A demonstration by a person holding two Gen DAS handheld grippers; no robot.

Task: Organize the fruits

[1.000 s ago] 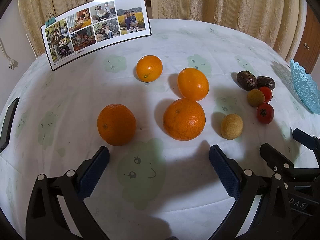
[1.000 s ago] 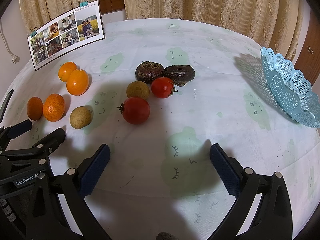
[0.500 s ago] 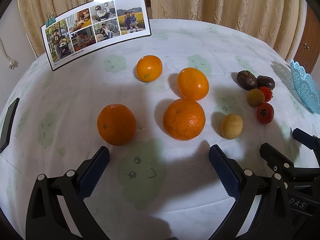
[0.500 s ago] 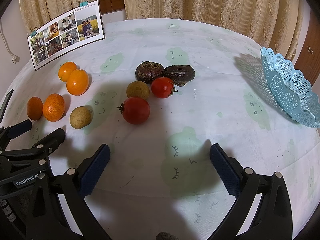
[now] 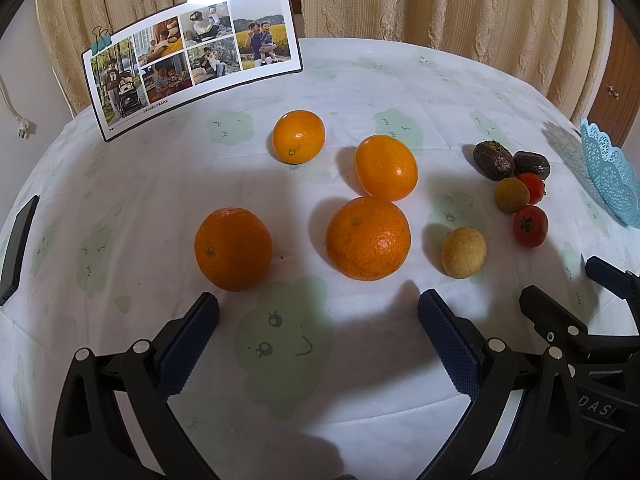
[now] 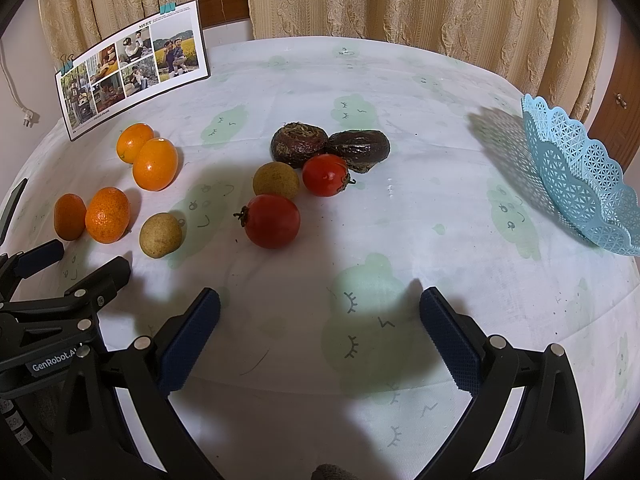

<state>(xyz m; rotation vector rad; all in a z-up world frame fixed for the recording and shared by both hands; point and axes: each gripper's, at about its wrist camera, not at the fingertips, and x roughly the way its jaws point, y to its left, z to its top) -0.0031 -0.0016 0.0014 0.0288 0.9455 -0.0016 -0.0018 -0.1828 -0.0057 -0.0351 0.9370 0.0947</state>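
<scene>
Several oranges lie on the white tablecloth; the nearest two [image 5: 233, 248] [image 5: 368, 238] sit just ahead of my left gripper [image 5: 318, 320], which is open and empty. A tan round fruit [image 5: 464, 252] lies to their right. In the right wrist view a red tomato [image 6: 273, 221], a second tomato [image 6: 326, 174], a tan fruit [image 6: 276, 180] and two dark brown fruits [image 6: 298, 145] [image 6: 360, 149] cluster ahead-left of my right gripper [image 6: 320, 320], which is open and empty. A light-blue lattice basket [image 6: 580, 176] stands at the right edge, tilted.
A photo card [image 5: 192, 60] held by clips stands at the back left. A dark flat device [image 5: 18, 248] lies at the table's left edge. Curtains hang behind the round table. The left gripper shows in the right wrist view [image 6: 72, 264].
</scene>
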